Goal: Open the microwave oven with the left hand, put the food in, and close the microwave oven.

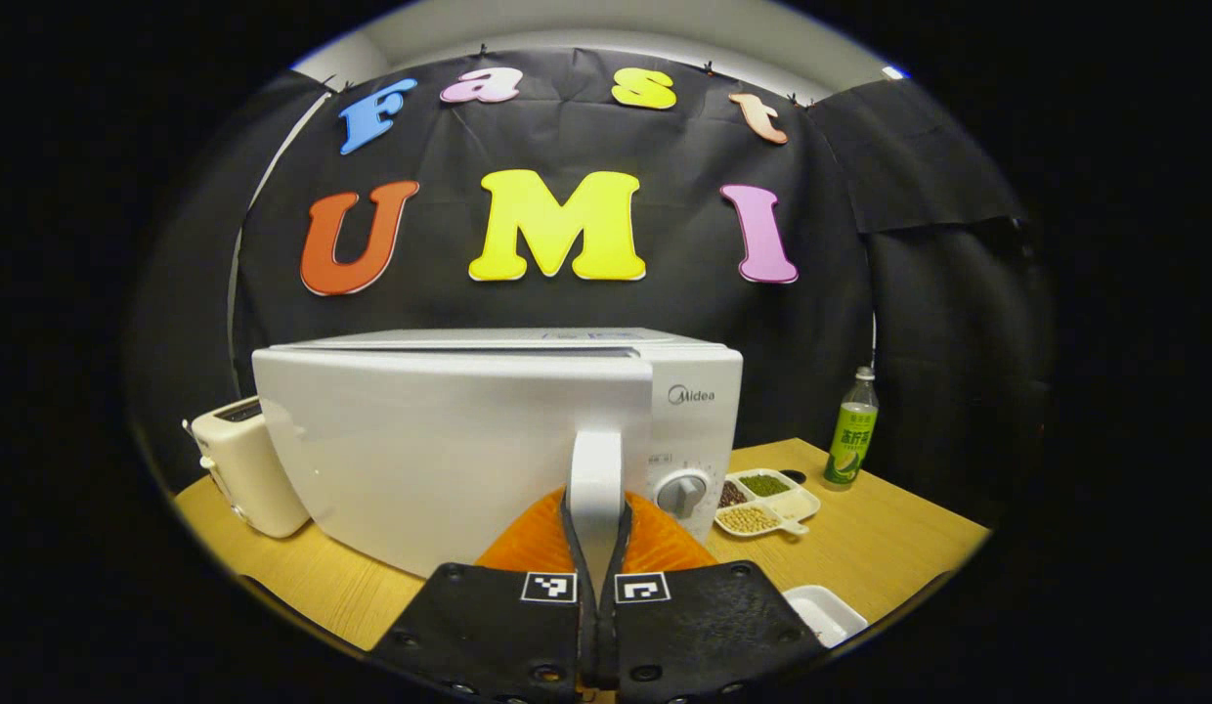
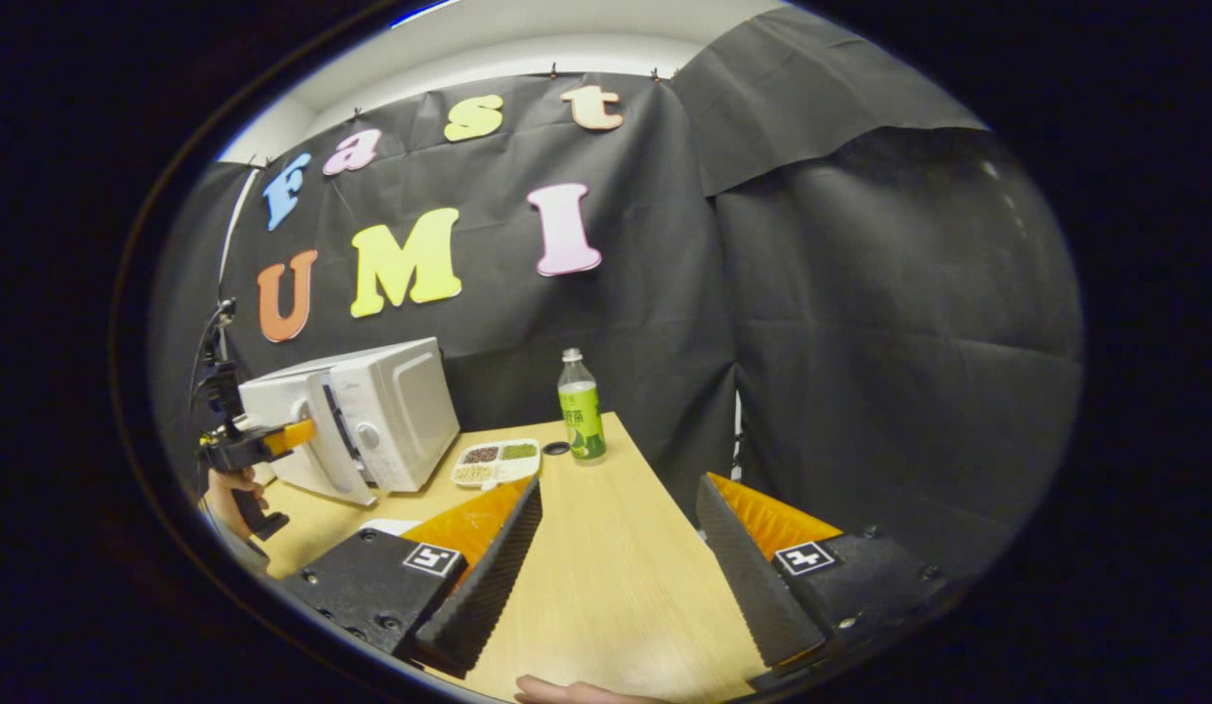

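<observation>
1. Microwave oven [image 1: 489, 440], a smooth white box on the wooden table [image 1: 889, 538], is seen with its door [image 1: 430, 460] swung partly out.
2. Door handle [image 1: 595, 469] is pinched by the left gripper [image 1: 596, 562] for leverage.
3. Right gripper [image 2: 616, 548] is held spread wide and empty.
4. Food tray [image 1: 767, 501], with divided grains, is set beside the oven.

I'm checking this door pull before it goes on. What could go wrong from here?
1. The left gripper clamps only the narrow door handle; its fingers could slip off as the microwave door swings.
2. The toaster stands close beside the door's hinge side and may get bumped.
3. The compartment tray sits near the microwave's front corner.
</observation>
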Available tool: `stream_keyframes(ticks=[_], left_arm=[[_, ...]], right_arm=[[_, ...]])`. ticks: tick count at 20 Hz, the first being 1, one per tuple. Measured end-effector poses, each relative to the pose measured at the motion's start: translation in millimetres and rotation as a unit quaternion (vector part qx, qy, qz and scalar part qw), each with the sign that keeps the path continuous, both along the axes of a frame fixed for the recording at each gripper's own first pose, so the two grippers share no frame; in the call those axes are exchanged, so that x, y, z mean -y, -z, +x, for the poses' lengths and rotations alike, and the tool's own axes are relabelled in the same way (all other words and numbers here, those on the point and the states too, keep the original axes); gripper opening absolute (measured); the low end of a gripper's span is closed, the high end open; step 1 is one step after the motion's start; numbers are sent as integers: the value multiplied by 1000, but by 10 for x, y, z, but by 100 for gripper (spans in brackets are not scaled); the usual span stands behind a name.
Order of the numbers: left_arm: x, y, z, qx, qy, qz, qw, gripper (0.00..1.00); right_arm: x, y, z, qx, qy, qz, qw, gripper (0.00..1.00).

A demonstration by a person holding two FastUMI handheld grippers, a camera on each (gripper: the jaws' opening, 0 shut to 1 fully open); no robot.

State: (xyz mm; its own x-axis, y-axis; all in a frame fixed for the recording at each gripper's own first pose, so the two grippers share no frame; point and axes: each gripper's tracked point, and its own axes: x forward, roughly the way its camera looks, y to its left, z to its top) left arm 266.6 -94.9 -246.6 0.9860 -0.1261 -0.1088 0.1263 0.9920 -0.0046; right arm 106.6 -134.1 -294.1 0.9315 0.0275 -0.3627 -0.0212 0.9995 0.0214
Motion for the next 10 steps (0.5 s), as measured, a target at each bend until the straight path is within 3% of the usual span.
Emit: stream_keyframes(ticks=[2, 3, 5, 6, 7, 8, 9, 10], left_arm=[[-120, -25, -260, 6, 18, 21, 1000, 0], [-185, -37, -402, 10, 26, 37, 999, 7], [-319, 7, -674, -3, 34, 35, 999, 7], [-396, 13, -808, -7, 39, 26, 999, 2], [-497, 18, -925, -13, 41, 23, 999, 13], [-625, -5, -1039, -13, 37, 20, 999, 16], [-778, -53, -1159, -8, 25, 19, 999, 17], [-947, -56, -1294, -12, 10, 22, 1000, 24]], right_arm=[[-91, -36, -21, -3, -7, -5, 1000, 100], [-148, -65, -42, -3, -11, -7, 1000, 100], [-276, -117, -105, -4, -23, -11, 1000, 100], [-347, -116, -138, -6, -29, -15, 999, 92], [-414, -121, -164, -8, -35, -19, 999, 100], [-477, -116, -181, -10, -40, -22, 999, 100], [-533, -99, -204, -15, -45, -23, 999, 92], [-600, -76, -221, -20, -50, -21, 998, 100]])
